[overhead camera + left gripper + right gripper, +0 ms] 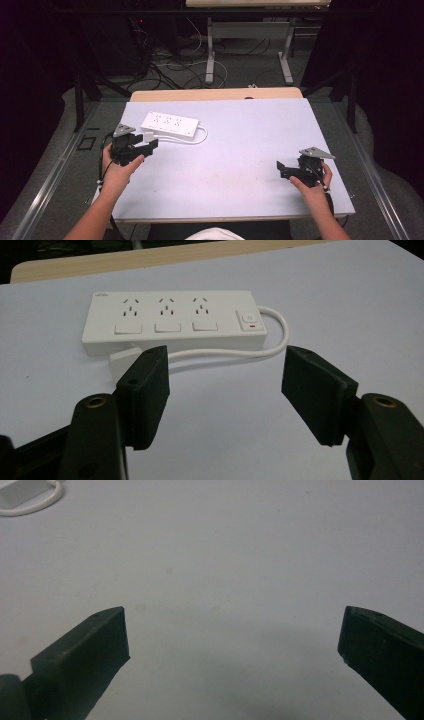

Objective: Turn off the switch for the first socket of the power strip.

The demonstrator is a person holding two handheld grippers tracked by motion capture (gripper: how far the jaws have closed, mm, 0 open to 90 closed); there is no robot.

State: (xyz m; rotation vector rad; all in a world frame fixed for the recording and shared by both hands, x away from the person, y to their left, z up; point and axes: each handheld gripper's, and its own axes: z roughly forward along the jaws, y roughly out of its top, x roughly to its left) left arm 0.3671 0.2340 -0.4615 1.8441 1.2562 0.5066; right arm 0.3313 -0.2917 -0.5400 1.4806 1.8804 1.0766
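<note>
A white power strip [170, 125] [175, 320] with three sockets and a switch lies flat at the back left of the pale table cover [230, 165]. Its white cable [201, 136] [277, 340] loops back to a white plug [148, 135] [120, 360] beside the strip's near edge. My left gripper [146, 144] [225, 375] hovers just in front of the plug, jaws open, with nothing between them. At the table's right my right gripper [281, 169] [232, 635] stands wide open over bare cover.
The wooden tabletop [215, 94] shows behind the cover. Beyond it the floor holds tangled cables [170, 65] and the legs of another table [210, 50]. A corner of the cable loop [30, 500] sits far ahead of the right gripper.
</note>
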